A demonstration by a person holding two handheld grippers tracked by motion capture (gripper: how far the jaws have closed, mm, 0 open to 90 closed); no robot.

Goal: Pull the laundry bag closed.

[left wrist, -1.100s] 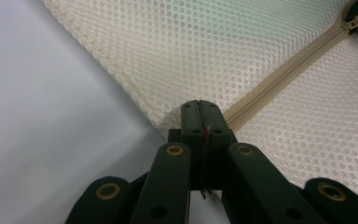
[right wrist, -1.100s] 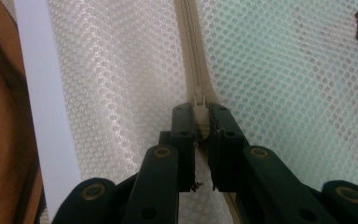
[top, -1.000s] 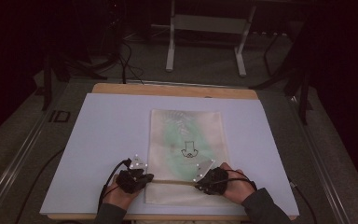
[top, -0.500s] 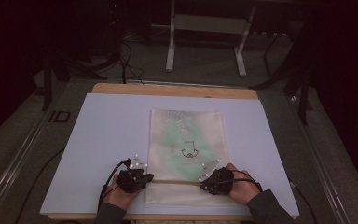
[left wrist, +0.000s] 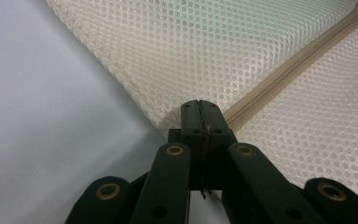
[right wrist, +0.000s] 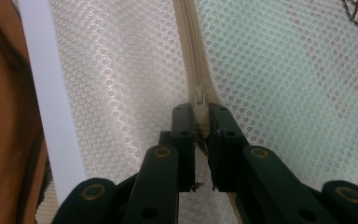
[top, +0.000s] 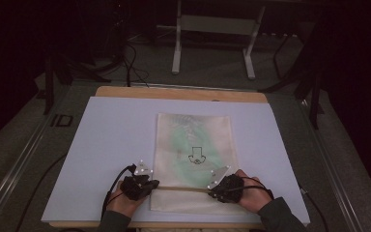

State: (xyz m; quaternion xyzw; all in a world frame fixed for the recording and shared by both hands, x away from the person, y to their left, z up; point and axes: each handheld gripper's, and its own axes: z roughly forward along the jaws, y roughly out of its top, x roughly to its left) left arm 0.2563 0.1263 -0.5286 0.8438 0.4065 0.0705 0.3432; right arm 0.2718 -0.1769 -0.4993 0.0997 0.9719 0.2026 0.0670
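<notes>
Lying flat near the front edge of the pale lavender sheet-covered table (top: 101, 145), the cream mesh laundry bag with a green cloth showing through it (top: 193, 145) has a beige zipper (top: 183, 188) running across its near end. Both of the person's forearms come in low from the bottom of the high view, hands resting on the table at either end of that zipper. The left gripper (top: 149, 184) points inward from the bag's left edge; in the left gripper view its black jaws are fully together, pinching the bag's corner fabric (left wrist: 186, 105) where the zipper tape (left wrist: 289, 70) ends. The right gripper (top: 213, 189) points inward from the opposite side; in the right gripper view its jaws are clamped on the small cream zipper pull (right wrist: 198, 100), with only that tab's thickness between them
</notes>
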